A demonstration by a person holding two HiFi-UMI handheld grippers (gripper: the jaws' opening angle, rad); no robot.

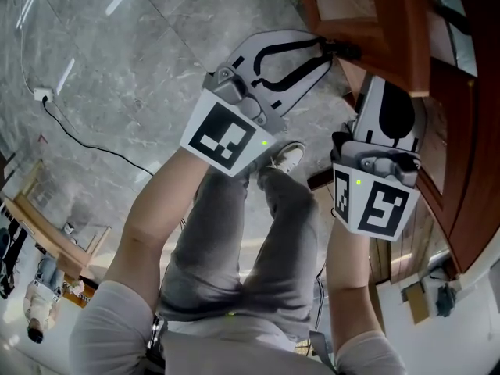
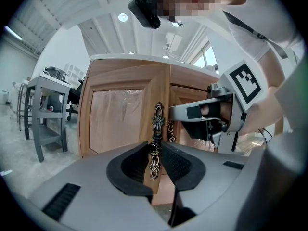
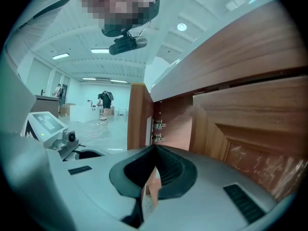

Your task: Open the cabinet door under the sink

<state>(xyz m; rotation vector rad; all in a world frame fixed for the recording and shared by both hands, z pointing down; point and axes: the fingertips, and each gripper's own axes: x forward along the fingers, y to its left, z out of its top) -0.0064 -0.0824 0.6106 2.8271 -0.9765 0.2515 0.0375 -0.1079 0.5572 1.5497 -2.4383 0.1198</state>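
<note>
Left gripper view: left hand-held gripper (image 2: pixel 154 148) clamps the ornate handle (image 2: pixel 157 121) of the cabinet door (image 2: pixel 115 117) under the counter (image 2: pixel 125 57). Right hand-held gripper (image 3: pixel 155 149) is closed and looks empty. Door seems stiff and hinged; pull by the handle.

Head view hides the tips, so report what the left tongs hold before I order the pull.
Observer: The left tongs are shut on the ornate dark-bronze metal handle of the brown wooden cabinet door.
Operator: Now the right tongs.
Observer: The right tongs are shut, tips touching, nothing between them.
Operator: Check for an opening.
Observer: Right gripper view shows two silver metal hinges inside a gap beside a vertical wooden board.
</note>
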